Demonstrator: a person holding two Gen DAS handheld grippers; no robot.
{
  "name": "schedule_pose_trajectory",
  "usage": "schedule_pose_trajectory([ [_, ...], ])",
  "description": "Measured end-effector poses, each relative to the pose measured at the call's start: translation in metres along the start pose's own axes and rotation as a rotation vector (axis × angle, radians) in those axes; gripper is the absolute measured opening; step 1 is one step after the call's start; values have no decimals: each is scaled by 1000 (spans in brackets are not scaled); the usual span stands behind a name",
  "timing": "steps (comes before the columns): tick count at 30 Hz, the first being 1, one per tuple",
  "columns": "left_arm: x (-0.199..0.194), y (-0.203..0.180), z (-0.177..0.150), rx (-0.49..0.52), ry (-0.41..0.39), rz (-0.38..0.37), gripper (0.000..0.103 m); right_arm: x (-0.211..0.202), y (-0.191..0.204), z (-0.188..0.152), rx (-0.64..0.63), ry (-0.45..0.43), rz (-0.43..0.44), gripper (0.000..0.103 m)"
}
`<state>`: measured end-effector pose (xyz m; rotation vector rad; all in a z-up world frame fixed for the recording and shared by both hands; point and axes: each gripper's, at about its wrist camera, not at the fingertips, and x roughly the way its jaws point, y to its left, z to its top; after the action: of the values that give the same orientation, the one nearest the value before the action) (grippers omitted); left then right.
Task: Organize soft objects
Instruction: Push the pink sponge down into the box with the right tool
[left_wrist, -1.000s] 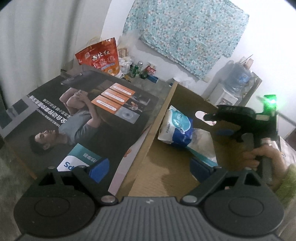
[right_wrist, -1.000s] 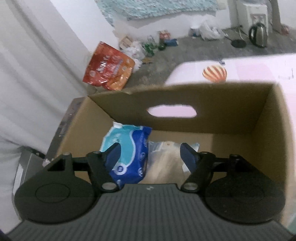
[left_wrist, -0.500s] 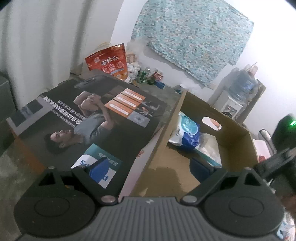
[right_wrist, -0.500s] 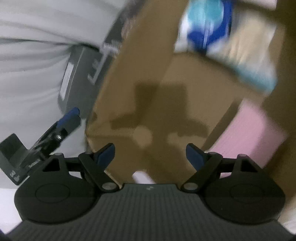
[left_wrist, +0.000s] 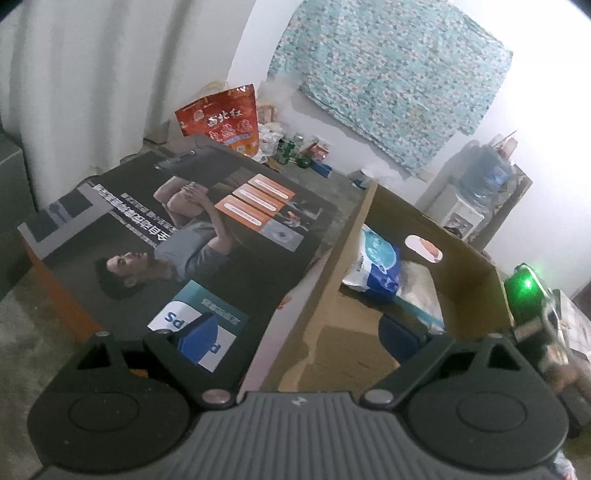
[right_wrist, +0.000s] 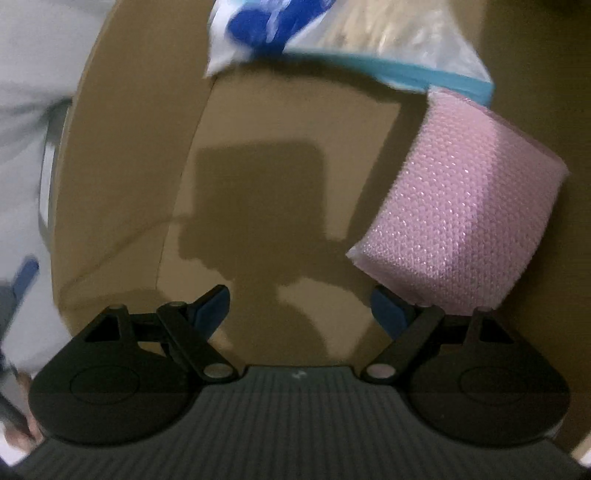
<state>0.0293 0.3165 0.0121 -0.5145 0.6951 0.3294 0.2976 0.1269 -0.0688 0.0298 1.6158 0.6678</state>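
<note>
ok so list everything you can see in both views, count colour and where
box: one, brown cardboard, open top, right of the poster
wipes pack: one, blue and white, in the box at its far end
clear bag: one, see-through with a teal edge, in the box beside the wipes pack
bubble wrap: one, pink, in the box against its right wall
poster: one, dark with orange labels, flat, left of the box
snack bag: one, red, upright behind the poster
cloth: one, teal floral, on the far wall
water bottle: one, blue, on a white dispenser, far right
left claw: one, black with blue pads, open, straddling the box's near left wall
right claw: one, black with blue pads, open, nothing between them, over the box floor
</note>
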Motion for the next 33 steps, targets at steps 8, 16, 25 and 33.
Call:
schedule_pose_trajectory([
  [8, 1, -5, -2, 11, 3, 9, 95, -26, -19, 16, 63, -155, -13, 84],
  [16, 1, -10, -4, 22, 7, 9, 95, -47, -28, 18, 89, -313, -57, 84],
  [25, 1, -15, -7, 32, 10, 9, 95, -60, -38, 10, 127, -408, -9, 84],
  [33, 0, -13, -5, 26, 13, 2, 95, -97, -15, -10, -27, -477, -77, 83],
])
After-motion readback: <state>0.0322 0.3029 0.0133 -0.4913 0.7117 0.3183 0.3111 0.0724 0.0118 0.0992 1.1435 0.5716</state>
